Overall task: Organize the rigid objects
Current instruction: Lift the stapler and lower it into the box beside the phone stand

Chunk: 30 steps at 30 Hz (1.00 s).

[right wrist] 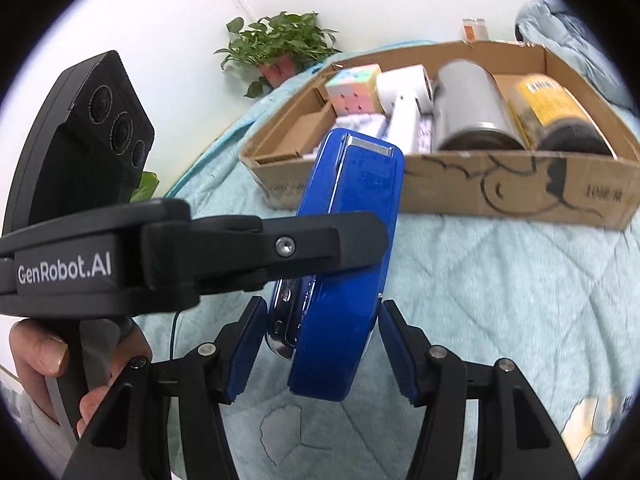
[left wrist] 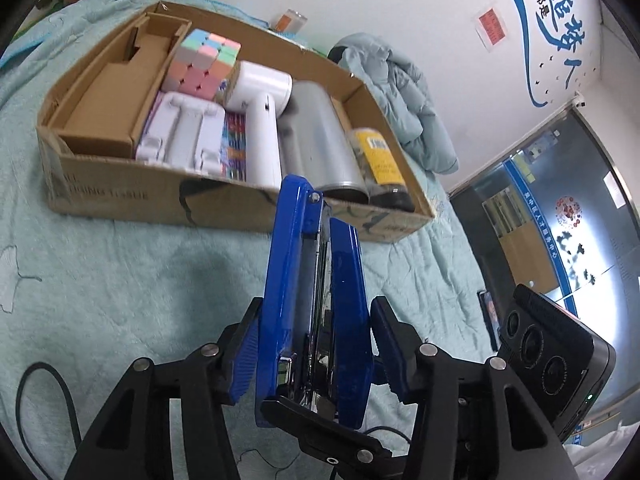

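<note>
A blue stapler stands between both grippers above the pale green quilt, in front of a cardboard box. In the left wrist view my left gripper brackets it, with a small gap at the right pad. In the right wrist view the stapler sits between my right gripper's open fingers without touching the pads, while the left gripper's black finger presses on its side. The box holds a pastel cube, a white handheld device, a silver can and a yellow-labelled jar.
The quilt covers the surface. A bundled blue-grey jacket lies behind the box's right end. A potted plant stands at the far left by the wall. A black cable loops at the near left.
</note>
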Each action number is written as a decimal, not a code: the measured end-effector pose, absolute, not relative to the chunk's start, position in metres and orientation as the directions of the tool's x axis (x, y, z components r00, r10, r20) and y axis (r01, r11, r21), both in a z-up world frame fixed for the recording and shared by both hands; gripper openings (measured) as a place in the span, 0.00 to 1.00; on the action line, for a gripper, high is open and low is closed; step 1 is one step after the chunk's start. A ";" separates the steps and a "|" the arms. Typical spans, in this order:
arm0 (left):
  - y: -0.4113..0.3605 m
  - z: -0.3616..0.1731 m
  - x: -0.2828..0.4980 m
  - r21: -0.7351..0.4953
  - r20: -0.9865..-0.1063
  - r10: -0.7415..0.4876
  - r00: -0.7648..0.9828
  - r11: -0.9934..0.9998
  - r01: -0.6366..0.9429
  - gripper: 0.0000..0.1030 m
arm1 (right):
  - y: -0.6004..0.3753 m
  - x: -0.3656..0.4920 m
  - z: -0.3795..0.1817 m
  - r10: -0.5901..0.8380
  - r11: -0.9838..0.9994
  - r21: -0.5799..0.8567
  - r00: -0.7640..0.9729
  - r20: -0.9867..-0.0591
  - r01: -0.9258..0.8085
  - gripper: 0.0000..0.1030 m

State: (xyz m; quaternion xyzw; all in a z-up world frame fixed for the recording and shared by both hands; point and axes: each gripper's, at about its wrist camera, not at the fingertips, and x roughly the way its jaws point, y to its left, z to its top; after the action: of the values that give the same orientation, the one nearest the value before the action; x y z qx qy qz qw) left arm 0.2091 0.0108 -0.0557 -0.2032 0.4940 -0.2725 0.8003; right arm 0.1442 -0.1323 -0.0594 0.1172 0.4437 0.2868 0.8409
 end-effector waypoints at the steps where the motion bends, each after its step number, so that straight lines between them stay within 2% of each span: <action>1: 0.013 -0.052 0.210 -0.592 -0.677 -0.636 0.369 0.769 0.240 0.48 | -0.133 0.144 -0.058 0.586 0.808 0.449 0.444 -0.677 -0.382 0.55; 4: 0.019 -0.040 0.213 -0.585 -0.668 -0.637 0.385 0.769 0.256 0.47 | -0.131 0.143 -0.050 0.586 0.808 0.437 0.456 -0.670 -0.396 0.55; 5: 0.021 -0.037 0.214 -0.587 -0.663 -0.639 0.391 0.767 0.260 0.44 | -0.130 0.146 -0.051 0.585 0.808 0.433 0.460 -0.668 -0.400 0.55; 6: 0.023 -0.034 0.216 -0.586 -0.659 -0.640 0.394 0.766 0.263 0.43 | -0.129 0.148 -0.048 0.585 0.808 0.430 0.464 -0.665 -0.403 0.47; 11: 0.044 -0.029 0.231 -0.626 -0.627 -0.660 0.414 0.743 0.236 0.43 | -0.120 0.154 -0.032 0.592 0.800 0.403 0.472 -0.654 -0.445 0.47; 30: 0.118 0.020 0.309 -0.623 -0.581 -0.632 0.512 0.751 0.220 0.43 | -0.072 0.213 0.015 0.624 0.758 0.325 0.485 -0.613 -0.565 0.47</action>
State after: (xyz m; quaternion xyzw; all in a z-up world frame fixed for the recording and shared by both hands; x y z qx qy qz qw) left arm 0.3088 0.1181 0.0204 -0.2438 0.4228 -0.2553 0.8346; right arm 0.2127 -0.0719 0.0153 0.0394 0.3718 0.3455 0.8607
